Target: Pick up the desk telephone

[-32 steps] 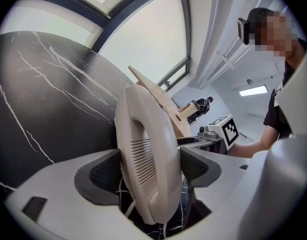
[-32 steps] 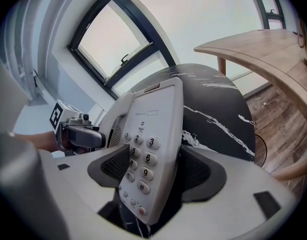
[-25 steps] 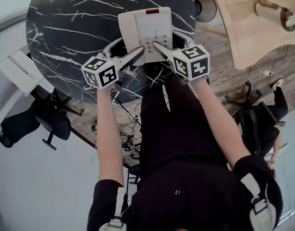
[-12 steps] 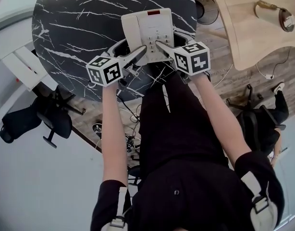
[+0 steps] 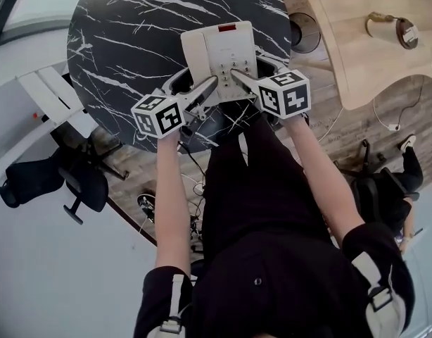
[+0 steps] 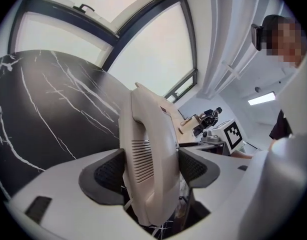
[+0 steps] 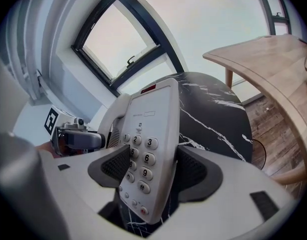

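Note:
The beige desk telephone [image 5: 219,48] hangs just over the near edge of the round black marble table [image 5: 131,41], gripped from both sides. My left gripper [image 5: 205,89] is shut on its handset side; in the left gripper view both dark pads press the handset [image 6: 148,154] on either side of the left gripper [image 6: 152,171]. My right gripper [image 5: 238,76] is shut on the keypad side. In the right gripper view the keypad body [image 7: 148,144] stands on edge, clamped by the right gripper [image 7: 152,171]. The phone's underside is hidden.
A light wooden table [image 5: 357,41] stands at the right with a round bin [image 5: 304,32] beside it. A black office chair [image 5: 54,178] sits at the lower left. Cables [image 5: 195,182] lie on the floor under the marble table. Another person [image 5: 392,189] is at the far right.
Both grippers have risen together with the telephone clamped between them, and the phone now looks larger and nearer in the head view. Neither grip has let go.

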Action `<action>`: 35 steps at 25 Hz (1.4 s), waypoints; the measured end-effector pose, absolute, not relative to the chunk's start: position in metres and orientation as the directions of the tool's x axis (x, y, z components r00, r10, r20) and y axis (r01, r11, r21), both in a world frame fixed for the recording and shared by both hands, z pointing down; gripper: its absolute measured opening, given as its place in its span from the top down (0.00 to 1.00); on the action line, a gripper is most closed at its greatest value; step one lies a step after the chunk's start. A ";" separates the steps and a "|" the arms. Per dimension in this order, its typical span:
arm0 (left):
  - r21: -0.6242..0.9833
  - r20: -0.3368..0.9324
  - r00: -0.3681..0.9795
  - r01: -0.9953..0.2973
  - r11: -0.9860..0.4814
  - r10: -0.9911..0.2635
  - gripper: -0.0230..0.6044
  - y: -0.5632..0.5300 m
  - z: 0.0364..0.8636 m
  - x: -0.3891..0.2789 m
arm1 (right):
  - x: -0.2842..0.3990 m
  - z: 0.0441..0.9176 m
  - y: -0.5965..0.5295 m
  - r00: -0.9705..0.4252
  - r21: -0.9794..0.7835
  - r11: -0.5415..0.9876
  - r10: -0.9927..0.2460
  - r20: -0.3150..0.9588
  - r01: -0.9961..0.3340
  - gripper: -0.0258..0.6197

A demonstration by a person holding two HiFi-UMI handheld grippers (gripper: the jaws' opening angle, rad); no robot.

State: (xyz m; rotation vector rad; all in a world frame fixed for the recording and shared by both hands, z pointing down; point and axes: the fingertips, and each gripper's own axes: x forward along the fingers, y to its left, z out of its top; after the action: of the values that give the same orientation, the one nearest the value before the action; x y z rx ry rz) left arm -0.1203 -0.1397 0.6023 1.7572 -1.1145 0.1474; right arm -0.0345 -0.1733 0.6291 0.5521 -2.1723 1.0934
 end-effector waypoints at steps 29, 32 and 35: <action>0.504 0.309 0.555 -0.784 -0.361 -0.773 0.41 -0.131 0.399 -0.193 | -0.106 0.422 -0.167 -0.770 -0.356 0.712 -0.411 0.488 -0.605 0.48; 0.487 0.282 0.551 -0.787 -0.377 -0.785 0.41 -0.130 0.379 -0.197 | -0.111 0.401 -0.167 -0.774 -0.331 0.724 -0.436 0.459 -0.605 0.48; 0.461 0.250 0.544 -0.794 -0.395 -0.801 0.41 -0.131 0.359 -0.202 | -0.116 0.380 -0.170 -0.781 -0.303 0.741 -0.456 0.427 -0.599 0.48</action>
State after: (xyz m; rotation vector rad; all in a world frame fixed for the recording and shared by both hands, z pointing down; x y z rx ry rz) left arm -0.2023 -0.1314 0.3590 2.2475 -1.2850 -0.0163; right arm -0.1165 -0.1703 0.3798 0.8187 -2.6175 0.6170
